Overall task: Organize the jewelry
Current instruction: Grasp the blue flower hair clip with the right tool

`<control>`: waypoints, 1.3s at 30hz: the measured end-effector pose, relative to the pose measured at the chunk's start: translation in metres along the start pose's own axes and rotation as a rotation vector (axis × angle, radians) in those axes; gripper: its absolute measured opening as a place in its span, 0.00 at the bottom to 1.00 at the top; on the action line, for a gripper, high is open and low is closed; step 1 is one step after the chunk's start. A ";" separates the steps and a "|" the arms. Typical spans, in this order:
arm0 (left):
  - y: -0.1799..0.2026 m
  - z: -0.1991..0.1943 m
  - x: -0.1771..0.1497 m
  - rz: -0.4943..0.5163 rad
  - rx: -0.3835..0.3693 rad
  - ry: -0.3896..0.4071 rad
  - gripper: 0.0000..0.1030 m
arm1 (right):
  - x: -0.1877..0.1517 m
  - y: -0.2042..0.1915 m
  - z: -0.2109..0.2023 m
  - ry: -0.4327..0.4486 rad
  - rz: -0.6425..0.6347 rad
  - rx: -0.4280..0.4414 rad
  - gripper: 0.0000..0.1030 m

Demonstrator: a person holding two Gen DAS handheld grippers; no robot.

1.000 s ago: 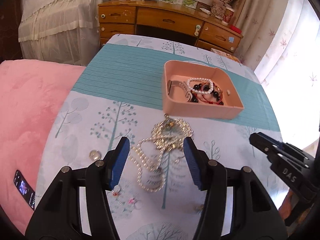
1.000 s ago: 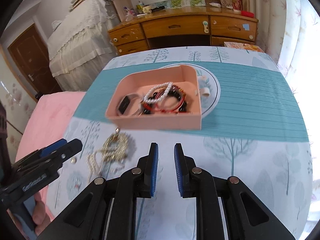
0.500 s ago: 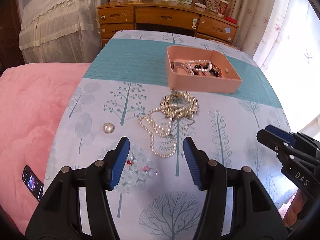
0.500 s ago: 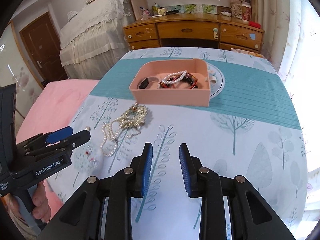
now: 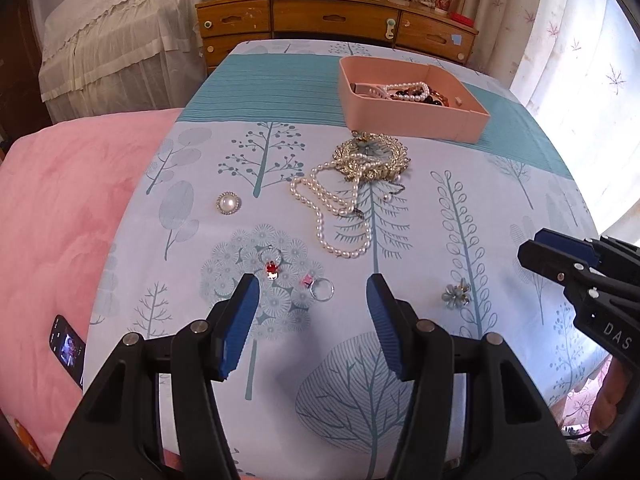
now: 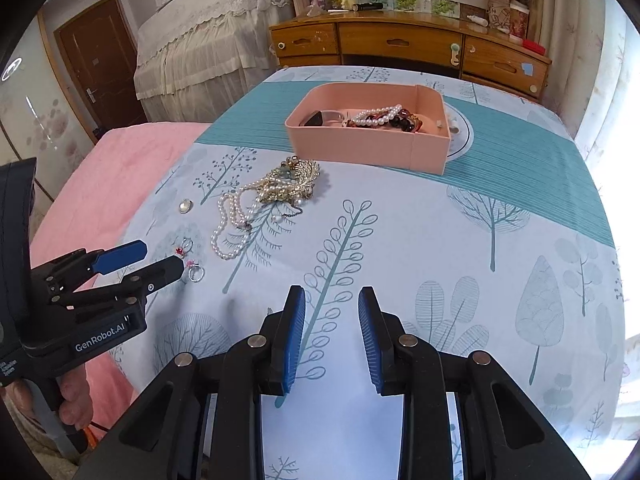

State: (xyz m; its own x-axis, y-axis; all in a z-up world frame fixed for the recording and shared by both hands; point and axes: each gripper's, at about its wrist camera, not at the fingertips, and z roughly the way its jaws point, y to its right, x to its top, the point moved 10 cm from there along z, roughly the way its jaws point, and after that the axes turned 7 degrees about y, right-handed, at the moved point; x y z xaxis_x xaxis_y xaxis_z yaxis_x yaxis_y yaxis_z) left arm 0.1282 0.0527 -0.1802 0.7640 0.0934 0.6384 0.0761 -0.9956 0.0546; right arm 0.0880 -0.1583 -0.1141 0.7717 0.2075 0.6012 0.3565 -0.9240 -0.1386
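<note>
A pink box (image 5: 412, 118) (image 6: 360, 152) at the far side of the table holds a pearl bracelet, dark beads and a watch. In front of it lie a gold necklace (image 5: 374, 158) (image 6: 290, 182) and a pearl necklace (image 5: 334, 216) (image 6: 230, 220). Nearer lie a pearl brooch (image 5: 229, 203), a red-stone ring (image 5: 271, 266), a pink-stone ring (image 5: 320, 288) (image 6: 196, 273) and a flower brooch (image 5: 456, 295). My left gripper (image 5: 312, 328) is open and empty above the rings. My right gripper (image 6: 331, 336) is open and empty, to the right.
The table carries a tree-print cloth (image 5: 460, 208) with a teal band. A pink bed cover (image 5: 60, 208) with a phone (image 5: 67, 346) lies at the left. A wooden dresser (image 5: 332, 20) stands behind the table. Curtains hang at the right.
Both grippers have pulled back toward the table's near edge, so more of the cloth and the small rings show. The right gripper's jaws have opened wider.
</note>
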 end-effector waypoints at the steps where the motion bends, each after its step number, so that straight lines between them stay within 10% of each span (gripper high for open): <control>1: -0.001 0.000 0.000 -0.001 -0.002 0.003 0.51 | -0.001 0.000 0.001 -0.005 -0.002 -0.001 0.27; 25: -0.043 0.017 -0.028 -0.184 -0.067 -0.071 0.51 | -0.043 -0.059 0.054 -0.137 -0.252 0.056 0.33; 39: -0.097 0.053 0.013 -0.273 0.033 -0.066 0.51 | -0.036 -0.055 0.060 -0.084 -0.267 0.038 0.16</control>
State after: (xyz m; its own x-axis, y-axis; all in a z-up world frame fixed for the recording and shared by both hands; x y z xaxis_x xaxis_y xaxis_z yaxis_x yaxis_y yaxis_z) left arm 0.1649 0.1507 -0.2173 0.7520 0.3595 0.5525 0.3051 -0.9328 0.1918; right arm 0.0720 -0.0960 -0.1752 0.6882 0.4694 0.5533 0.5712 -0.8207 -0.0143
